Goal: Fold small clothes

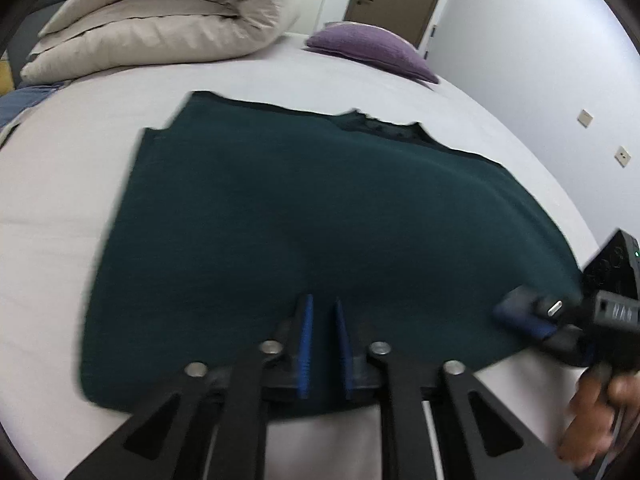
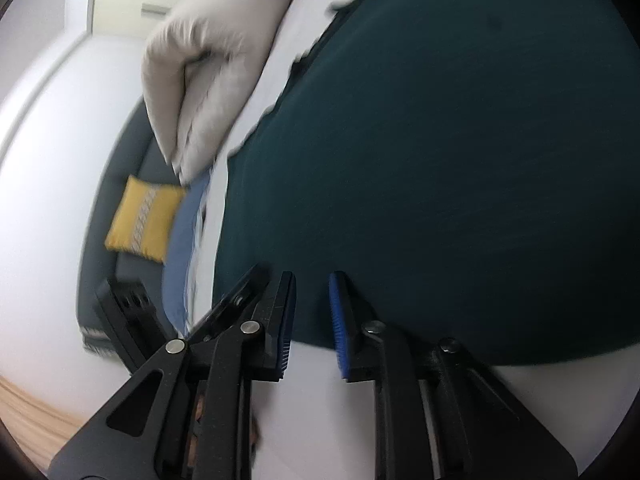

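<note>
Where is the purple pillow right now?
In the left wrist view, the purple pillow lies at the bed's far end, beyond the green garment, right of the rolled duvet.

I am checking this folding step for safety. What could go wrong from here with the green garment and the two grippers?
The left gripper seems to pinch only the near hem of the dark green garment, so the cloth may slip out. The right gripper is at the hem with a gap between its pads; it may miss the edge. Uneven lifting could skew the fold.

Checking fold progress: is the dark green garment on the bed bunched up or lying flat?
Lying flat. The dark green garment spreads smoothly over the bed sheet, neckline at the far edge; whether it is already folded under, cannot tell.
</note>
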`<state>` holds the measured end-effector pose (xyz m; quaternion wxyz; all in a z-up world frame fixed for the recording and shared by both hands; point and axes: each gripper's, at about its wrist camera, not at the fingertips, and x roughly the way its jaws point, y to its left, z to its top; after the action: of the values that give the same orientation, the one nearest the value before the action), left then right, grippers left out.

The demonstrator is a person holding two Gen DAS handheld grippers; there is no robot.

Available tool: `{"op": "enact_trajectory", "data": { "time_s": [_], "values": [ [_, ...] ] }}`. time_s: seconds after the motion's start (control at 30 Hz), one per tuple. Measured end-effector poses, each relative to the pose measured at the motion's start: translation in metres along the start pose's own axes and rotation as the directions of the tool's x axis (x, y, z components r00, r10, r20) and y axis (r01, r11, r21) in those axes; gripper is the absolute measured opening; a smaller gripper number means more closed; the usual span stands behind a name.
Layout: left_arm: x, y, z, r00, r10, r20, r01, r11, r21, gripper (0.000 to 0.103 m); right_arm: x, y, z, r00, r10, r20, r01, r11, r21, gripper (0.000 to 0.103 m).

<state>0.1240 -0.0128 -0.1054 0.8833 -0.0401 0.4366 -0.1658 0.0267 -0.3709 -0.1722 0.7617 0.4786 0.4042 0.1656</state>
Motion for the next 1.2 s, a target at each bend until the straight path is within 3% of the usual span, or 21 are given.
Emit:
{"op": "enact_trajectory", "data": {
  "time_s": [0.03,0.13,0.27,0.33,0.37,0.43,0.47,0.57,0.67,0.8,0.87,0.9,0.97,1.1,1.17,1.2],
  "values": [
    [-0.003,0.013,-0.001,1.000,-0.010,0.004,0.010,1.000,-0.012,0.004,-0.012,-0.009,-0.003,0.999,-0.001,0.037,0.000,1.000,0.022,0.015],
    [-0.013,0.049,-0.004,0.999,-0.033,0.013,0.034,0.996,-0.087,0.005,-0.068,-0.047,0.002,0.985,0.013,0.174,-0.033,0.994,0.109,0.013],
    [-0.033,0.077,-0.009,0.999,-0.026,0.036,0.030,0.991,-0.132,0.005,-0.144,-0.070,-0.002,0.938,-0.092,0.333,0.046,0.989,0.144,0.016],
    [-0.045,0.084,-0.008,0.998,0.051,0.046,-0.044,0.988,-0.150,0.011,-0.168,-0.066,-0.004,0.918,-0.137,0.373,0.090,0.986,0.142,0.019],
    [-0.049,0.085,-0.003,0.998,0.045,0.052,-0.036,0.986,-0.164,0.011,-0.176,-0.056,-0.003,0.907,-0.156,0.392,0.115,0.986,0.124,0.020],
    [-0.054,0.078,0.008,0.996,0.050,0.068,-0.038,0.985,-0.167,0.014,-0.171,-0.037,0.006,0.912,-0.135,0.386,0.115,0.991,0.074,0.021],
    [-0.055,0.068,0.017,0.995,0.050,0.085,-0.037,0.988,-0.148,0.016,-0.154,-0.019,0.014,0.928,-0.113,0.356,0.111,0.993,0.026,0.025],
    [-0.041,0.034,0.047,0.995,0.027,0.101,-0.020,0.997,-0.072,0.020,-0.104,0.026,0.037,0.963,-0.058,0.265,0.081,0.994,-0.079,0.046],
    [-0.022,0.009,0.068,0.992,0.043,0.117,-0.044,0.999,0.003,0.023,-0.039,0.068,0.064,0.983,-0.043,0.180,0.074,0.982,-0.174,0.047],
    [0.016,0.006,0.091,0.991,0.099,0.090,-0.100,0.995,0.007,0.029,0.030,0.079,0.087,0.995,-0.055,0.085,0.069,0.982,-0.177,0.047],
    [0.037,0.015,0.094,0.984,0.167,0.060,-0.168,0.986,0.009,0.032,0.052,0.060,0.104,0.989,-0.132,0.073,0.141,0.981,-0.137,0.046],
    [0.042,0.021,0.089,0.982,0.180,0.051,-0.180,0.984,0.007,0.033,0.050,0.043,0.112,0.987,-0.128,0.094,0.137,0.986,-0.095,0.045],
    [0.047,0.037,0.082,0.987,0.141,0.070,-0.140,0.990,-0.016,0.034,0.046,0.023,0.130,0.985,-0.072,0.157,0.079,0.996,-0.037,0.033],
    [0.041,0.044,0.073,0.990,0.100,0.104,-0.097,0.995,-0.027,0.034,-0.018,-0.017,0.135,0.954,-0.059,0.295,0.059,0.998,0.010,0.023],
    [0.043,0.048,0.074,0.991,0.085,0.104,-0.081,0.996,-0.039,0.034,-0.051,-0.020,0.131,0.929,-0.124,0.348,0.131,0.991,0.002,0.025],
    [0.042,0.050,0.075,0.992,0.078,0.100,-0.073,0.996,-0.049,0.034,-0.071,-0.021,0.126,0.902,-0.205,0.380,0.220,0.976,0.006,0.026]
  ]
}}
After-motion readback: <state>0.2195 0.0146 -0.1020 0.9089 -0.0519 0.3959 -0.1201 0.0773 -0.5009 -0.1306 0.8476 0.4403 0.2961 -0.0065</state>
